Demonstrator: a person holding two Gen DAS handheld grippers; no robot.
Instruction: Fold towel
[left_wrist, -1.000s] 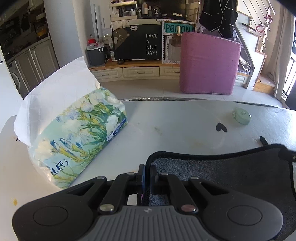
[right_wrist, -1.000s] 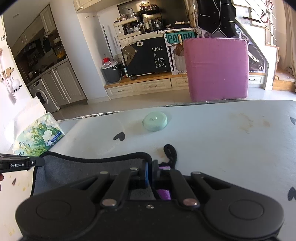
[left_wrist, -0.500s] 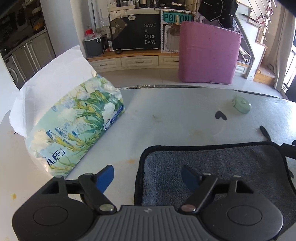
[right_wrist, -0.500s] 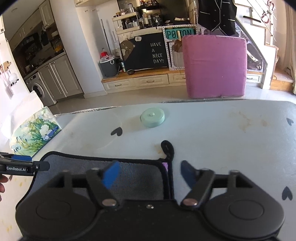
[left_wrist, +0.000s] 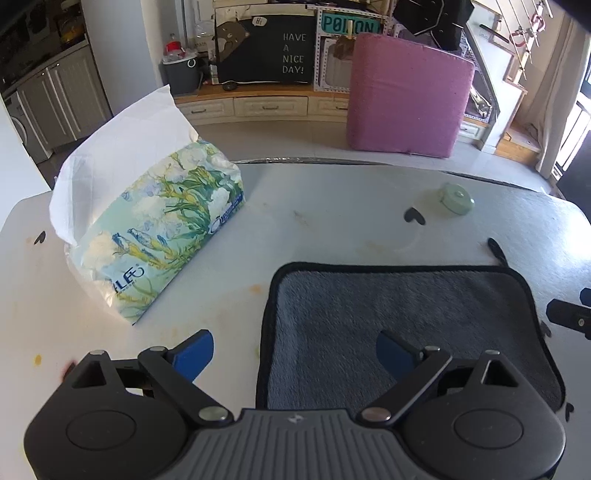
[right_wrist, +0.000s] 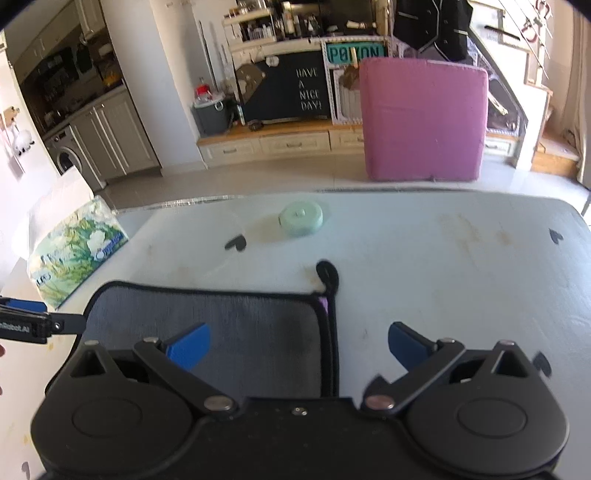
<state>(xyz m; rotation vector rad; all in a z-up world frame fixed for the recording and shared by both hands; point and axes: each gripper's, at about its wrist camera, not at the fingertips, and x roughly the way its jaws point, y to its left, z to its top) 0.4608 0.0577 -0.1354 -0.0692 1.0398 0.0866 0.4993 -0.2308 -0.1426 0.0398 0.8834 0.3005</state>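
Grey plush towel (left_wrist: 399, 325) lies folded flat on the table (left_wrist: 332, 221); left gripper (left_wrist: 293, 350) and right gripper (right_wrist: 297, 341) hover spread wide, holding nothing; likely soft, light, limp; best pinched at bound corners.

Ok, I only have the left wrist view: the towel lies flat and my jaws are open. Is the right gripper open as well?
Observer: Yes, the right gripper is open and holds nothing.
Operator: Where does it sit relative to the towel?
Observer: It straddles the right edge of the towel: one blue finger is over the cloth, the other over bare table.
Operator: Anything at that edge I should know about?
Observer: A small purple tag pokes out at the far right corner, just below the black hanging loop.
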